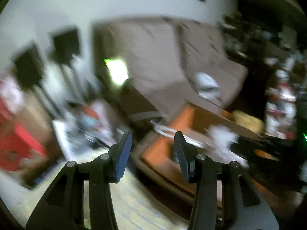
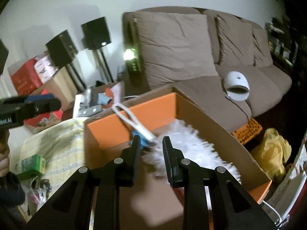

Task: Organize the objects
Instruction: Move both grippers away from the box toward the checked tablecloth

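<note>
**A:** So starting from the left, the left hand-held gripper (image 2: 48,103) hangs over the pale yellow checked cloth (image 2: 63,143), released, nothing between its blue pads in its own view. Small green carton (image 2: 31,165) sits on that cloth below it. That gripper's own camera is too smeared to say much else.

**B:** And the thing being tidied?

**A:** The fluffy white duster with the white loop handle and blue collar (image 2: 182,143). It's lying inside the orange-lined cardboard box (image 2: 134,113), handle leaning up on the box's left inner wall, fluffy head running down to the right.

**B:** Right hand-held gripper (image 2: 150,143) got it?

**A:** Doesn't look like it. Its jaws stand part open just above the duster, blue collar peeking past the left finger, fluff behind the right one. I don't see the pads pressing on anything, so I'd call it let go.

**B:** How would it handle?

**A:** My guess: very light, the head soft and squashy, so a pinch there would slip or shed. The plastic handle near the blue collar is the stiff bit, that's where I'd grab.

**B:** Beyond it?

**A:** The brown fabric sofa (image 2: 182,48) with a white domed gadget (image 2: 238,86), well apart from the box.
</note>
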Action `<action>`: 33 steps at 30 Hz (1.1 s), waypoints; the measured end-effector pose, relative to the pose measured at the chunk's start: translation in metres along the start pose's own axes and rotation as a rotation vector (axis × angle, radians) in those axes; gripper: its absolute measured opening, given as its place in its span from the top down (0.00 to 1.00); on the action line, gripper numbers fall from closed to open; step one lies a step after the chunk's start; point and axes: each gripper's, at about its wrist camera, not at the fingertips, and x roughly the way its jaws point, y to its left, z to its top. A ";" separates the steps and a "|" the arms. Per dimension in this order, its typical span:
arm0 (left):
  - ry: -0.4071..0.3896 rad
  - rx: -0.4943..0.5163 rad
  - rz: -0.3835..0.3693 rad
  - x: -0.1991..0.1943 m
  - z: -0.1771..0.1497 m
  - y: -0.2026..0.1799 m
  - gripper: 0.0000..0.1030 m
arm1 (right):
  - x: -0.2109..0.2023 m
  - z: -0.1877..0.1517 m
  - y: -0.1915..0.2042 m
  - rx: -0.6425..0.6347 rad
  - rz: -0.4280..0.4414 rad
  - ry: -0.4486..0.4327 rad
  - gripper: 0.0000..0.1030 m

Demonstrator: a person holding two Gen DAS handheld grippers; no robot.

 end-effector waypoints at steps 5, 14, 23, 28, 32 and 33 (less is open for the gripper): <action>0.005 0.006 0.038 -0.017 -0.002 0.004 0.58 | -0.022 0.003 0.021 -0.050 -0.021 -0.070 0.74; -0.002 -0.063 0.024 -0.055 -0.012 0.021 0.58 | -0.041 0.005 0.036 -0.070 -0.030 -0.114 0.73; -0.048 -0.097 0.097 -0.100 -0.054 0.039 0.51 | -0.058 -0.001 0.065 -0.178 -0.284 -0.190 0.62; -0.025 -0.208 0.157 -0.112 -0.094 0.074 0.52 | -0.054 -0.003 0.070 -0.174 -0.166 -0.154 0.62; -0.007 -0.269 0.252 -0.133 -0.112 0.099 0.52 | -0.058 -0.002 0.072 -0.140 -0.085 -0.153 0.62; -0.006 -0.290 0.263 -0.140 -0.116 0.106 0.52 | -0.060 -0.002 0.076 -0.139 -0.061 -0.157 0.62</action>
